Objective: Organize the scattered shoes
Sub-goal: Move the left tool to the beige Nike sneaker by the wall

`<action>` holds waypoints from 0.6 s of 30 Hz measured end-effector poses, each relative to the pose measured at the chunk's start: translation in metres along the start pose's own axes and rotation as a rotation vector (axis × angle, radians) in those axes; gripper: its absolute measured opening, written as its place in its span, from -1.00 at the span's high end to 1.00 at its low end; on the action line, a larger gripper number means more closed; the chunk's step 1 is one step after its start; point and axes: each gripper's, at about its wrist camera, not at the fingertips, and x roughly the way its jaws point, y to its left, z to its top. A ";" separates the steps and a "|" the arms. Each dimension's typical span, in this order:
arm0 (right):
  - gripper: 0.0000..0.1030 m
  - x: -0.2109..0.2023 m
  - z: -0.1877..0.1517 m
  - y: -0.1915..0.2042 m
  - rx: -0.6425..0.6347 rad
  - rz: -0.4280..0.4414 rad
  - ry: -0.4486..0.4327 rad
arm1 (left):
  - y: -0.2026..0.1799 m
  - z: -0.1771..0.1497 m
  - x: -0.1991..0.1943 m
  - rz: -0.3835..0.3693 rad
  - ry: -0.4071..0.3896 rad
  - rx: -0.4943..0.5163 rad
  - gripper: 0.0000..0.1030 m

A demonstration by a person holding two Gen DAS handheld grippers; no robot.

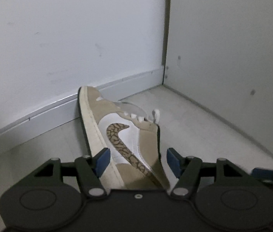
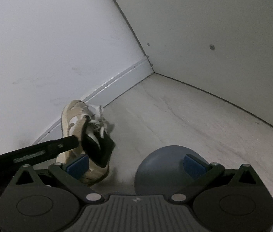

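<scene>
Both jaws gape; left gripper point(image 1: 138, 159) straddles the tan sneaker point(image 1: 125, 135).

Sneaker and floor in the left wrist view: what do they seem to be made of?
The sneaker looks like tan suede, matte and slightly fuzzy, with smooth white panels that may be leather, a crackle-print swoosh and a cream, probably rubber sole edge. The floor appears to be pale wood-look laminate or vinyl, judging by faint grain streaks and a dull sheen; which one is unclear.

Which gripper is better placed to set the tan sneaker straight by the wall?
Left: the left gripper already has the tan sneaker between its open fingers. The right gripper is open beside it.
</scene>
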 end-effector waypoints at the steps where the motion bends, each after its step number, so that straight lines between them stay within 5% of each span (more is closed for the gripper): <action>1: -1.00 0.001 0.001 0.000 0.000 0.004 0.002 | -0.003 0.001 0.004 0.010 -0.004 0.015 -0.31; 5: -1.00 0.004 0.005 0.007 -0.020 0.015 -0.004 | 0.002 0.001 0.007 0.019 -0.025 -0.035 -0.29; 13: -1.00 -0.002 0.005 0.013 -0.033 0.032 -0.021 | 0.041 -0.013 -0.011 0.007 -0.111 -0.327 -0.13; 18: -1.00 -0.005 0.002 0.015 -0.032 0.044 -0.014 | 0.057 -0.018 -0.017 -0.025 -0.139 -0.374 0.08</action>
